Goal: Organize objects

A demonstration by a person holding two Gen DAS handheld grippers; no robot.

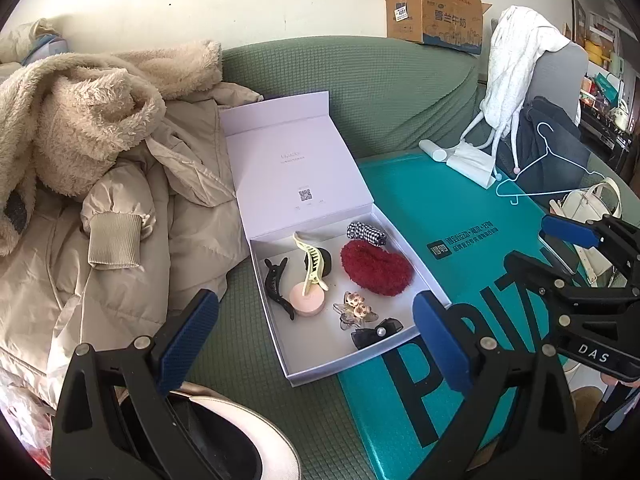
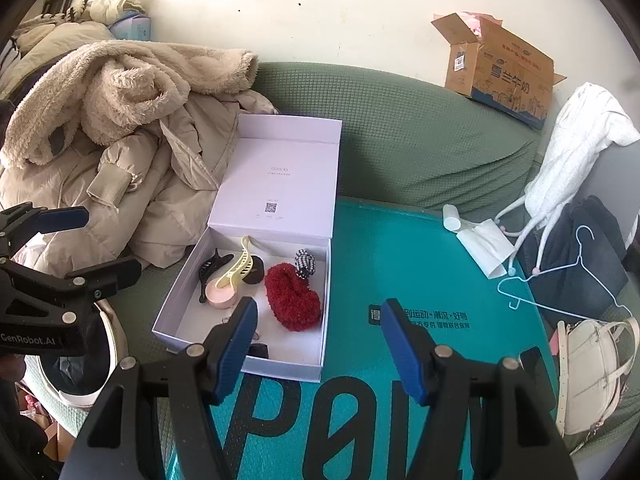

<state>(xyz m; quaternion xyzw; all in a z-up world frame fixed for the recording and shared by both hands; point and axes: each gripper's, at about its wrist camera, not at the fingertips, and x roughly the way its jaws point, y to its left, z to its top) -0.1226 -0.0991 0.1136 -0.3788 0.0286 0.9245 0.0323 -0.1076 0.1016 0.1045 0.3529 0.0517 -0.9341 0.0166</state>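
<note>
A white box point(image 1: 304, 372) lies open on the green sofa, its lid point(image 1: 288, 160) tilted back. Inside are a red fuzzy clip point(image 1: 376, 266), a yellow claw clip point(image 1: 312, 264), a black claw clip point(image 1: 276, 284), a pink round case point(image 1: 306, 300), a checked bow point(image 1: 366, 232), a flower clip point(image 1: 356, 306) and a black bow point(image 1: 376, 332). My left gripper point(image 1: 314, 312) hangs open above the box's near end, holding nothing. My right gripper point(image 2: 320, 314) is open and empty over the box's right wall point(image 2: 325, 300). Each gripper also shows in the other's view: the right gripper point(image 1: 560, 248), the left gripper point(image 2: 96, 244).
A beige padded coat point(image 1: 120, 200) with a fleece hood is heaped left of the box. A teal printed board point(image 1: 440, 216) lies to the right. Beyond it are a blue hanger point(image 1: 548, 168), a white handbag point(image 2: 592, 364), a lint roller point(image 1: 434, 151) and a cardboard carton point(image 1: 432, 12). A white cap point(image 1: 240, 432) sits near left.
</note>
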